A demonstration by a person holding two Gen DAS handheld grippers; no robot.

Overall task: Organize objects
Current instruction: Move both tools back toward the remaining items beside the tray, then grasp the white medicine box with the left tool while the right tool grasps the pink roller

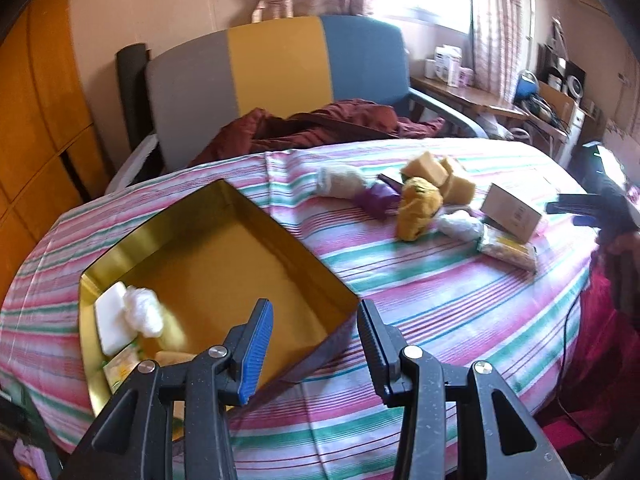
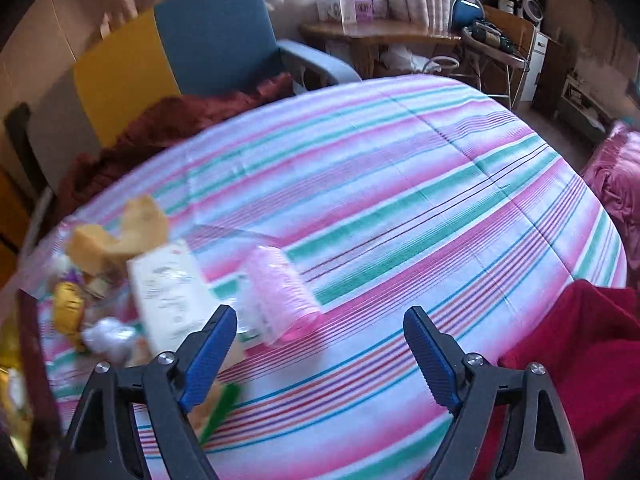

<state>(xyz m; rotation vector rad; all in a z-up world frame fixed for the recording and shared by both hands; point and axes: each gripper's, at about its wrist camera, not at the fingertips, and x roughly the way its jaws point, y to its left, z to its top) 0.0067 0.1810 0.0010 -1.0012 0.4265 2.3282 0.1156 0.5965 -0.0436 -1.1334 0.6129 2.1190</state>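
Where the striped cloth covers the worktop, an open gold tin sits at the left with its near corner between the pads of the left claw, whose jaws stand partly apart; whether the pads press on the tin's wall cannot be told. Inside the tin, in the left corner: a white bar, a white crumpled wad, and a yellow-green packet. Loose on the cloth beyond the tin: a yellow plush toy, tan sponge blocks, a purple item, a small cardboard box, and a clear packet. The right claw hangs wide and empty over the cloth, near a pink roll and a white carton, both blurred.
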